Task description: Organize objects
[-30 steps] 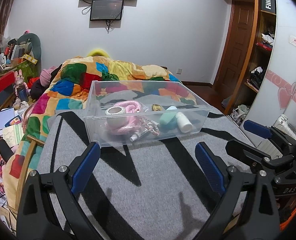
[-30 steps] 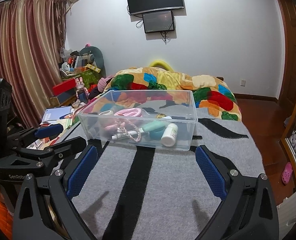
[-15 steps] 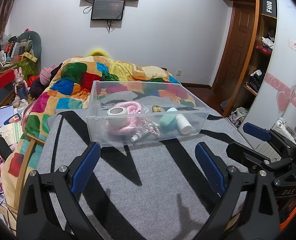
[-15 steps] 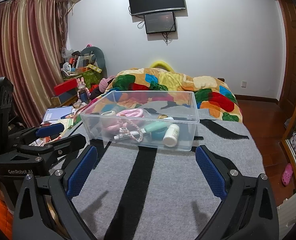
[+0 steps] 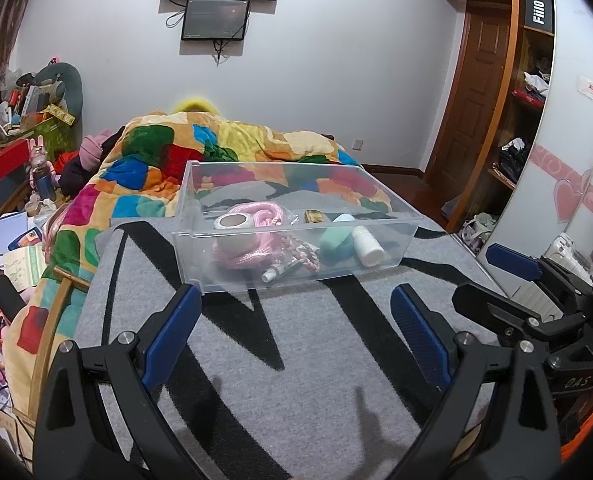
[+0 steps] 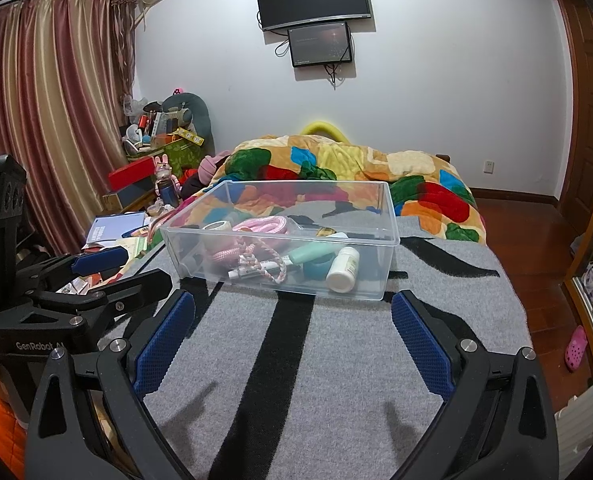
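Observation:
A clear plastic bin (image 5: pixel 392 216) (image 6: pixel 388 236) stands on a grey blanket with black stripes (image 5: pixel 296 360) (image 6: pixel 316 360). In it lie a pink rope (image 5: pixel 256 216) (image 6: pixel 260 226), a tape roll (image 5: pixel 234 222) (image 6: pixel 218 225), a white bottle (image 5: pixel 366 246) (image 6: pixel 342 270), a teal tube (image 5: pixel 334 238) (image 6: pixel 310 254) and a small white tube (image 5: pixel 278 272) (image 6: pixel 252 270). My left gripper (image 5: pixel 296 312) is open and empty, short of the bin. My right gripper (image 6: pixel 292 320) is open and empty too, also short of the bin.
A colourful quilt (image 5: pixel 168 160) (image 6: pixel 336 164) lies behind the bin. Cluttered books and boxes (image 5: pixel 12 240) (image 6: pixel 136 184) sit left of the bed. A wardrobe with a mirror door (image 5: pixel 556 140) stands at right; wooden floor (image 6: pixel 544 248) lies beside the bed.
Both views have tilted slightly; the bin sits a little lower and nearer in frame. Both grippers stay open and empty.

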A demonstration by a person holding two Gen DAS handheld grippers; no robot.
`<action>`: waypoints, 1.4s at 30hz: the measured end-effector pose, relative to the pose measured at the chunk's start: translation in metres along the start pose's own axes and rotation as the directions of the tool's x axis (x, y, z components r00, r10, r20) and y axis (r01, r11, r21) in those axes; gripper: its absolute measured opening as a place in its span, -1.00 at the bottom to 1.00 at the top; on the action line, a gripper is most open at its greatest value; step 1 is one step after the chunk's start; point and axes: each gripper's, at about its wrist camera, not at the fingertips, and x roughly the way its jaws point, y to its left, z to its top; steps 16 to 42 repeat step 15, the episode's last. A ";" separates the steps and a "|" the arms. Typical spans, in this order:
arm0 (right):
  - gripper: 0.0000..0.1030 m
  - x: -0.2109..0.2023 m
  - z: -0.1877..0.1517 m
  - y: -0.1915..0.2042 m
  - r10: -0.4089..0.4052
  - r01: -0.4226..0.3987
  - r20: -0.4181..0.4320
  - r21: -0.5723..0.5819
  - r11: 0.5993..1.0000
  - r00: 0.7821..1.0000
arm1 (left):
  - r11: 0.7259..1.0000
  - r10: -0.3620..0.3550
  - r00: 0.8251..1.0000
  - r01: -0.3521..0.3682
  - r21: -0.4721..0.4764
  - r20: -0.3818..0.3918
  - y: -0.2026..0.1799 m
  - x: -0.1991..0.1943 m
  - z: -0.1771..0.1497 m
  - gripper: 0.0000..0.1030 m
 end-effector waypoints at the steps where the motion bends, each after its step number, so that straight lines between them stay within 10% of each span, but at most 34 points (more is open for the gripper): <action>1: 0.91 0.000 0.000 0.000 0.000 0.000 0.000 0.000 1.000 1.000 | 1.000 0.000 1.000 0.000 0.000 0.000 0.000 0.000 0.000 0.88; 42: 0.91 0.002 -0.001 0.000 0.000 0.000 -0.004 0.003 1.000 1.000 | 1.000 -0.006 1.000 0.005 0.017 0.012 -0.002 -0.006 -0.001 0.88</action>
